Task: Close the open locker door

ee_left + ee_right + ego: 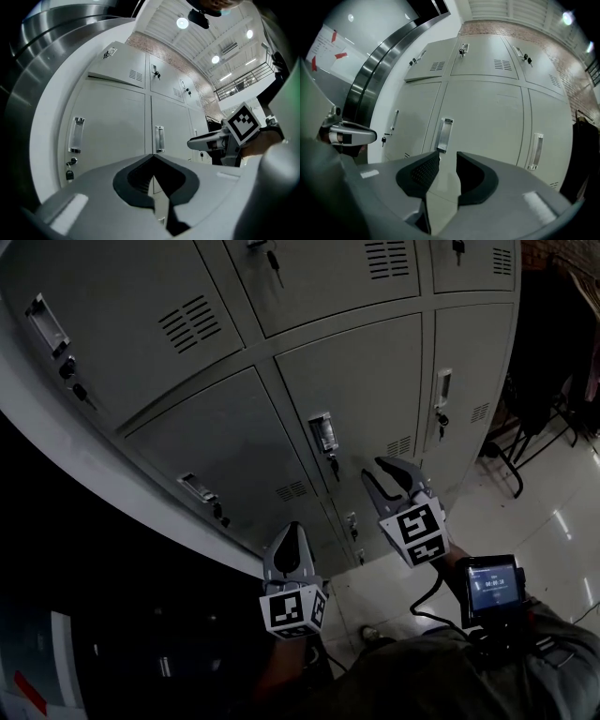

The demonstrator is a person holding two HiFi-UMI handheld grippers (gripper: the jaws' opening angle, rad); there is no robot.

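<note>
see only flush lockers (234, 442), no open locker door in view; with left gripper (293, 529) jaws together, right gripper (382, 474) jaws apart and empty, look for it first, then push flat by the handle side.

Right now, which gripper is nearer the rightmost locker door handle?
Right. The right gripper sits just below-left of that handle; the left gripper is farther down and left.
</note>
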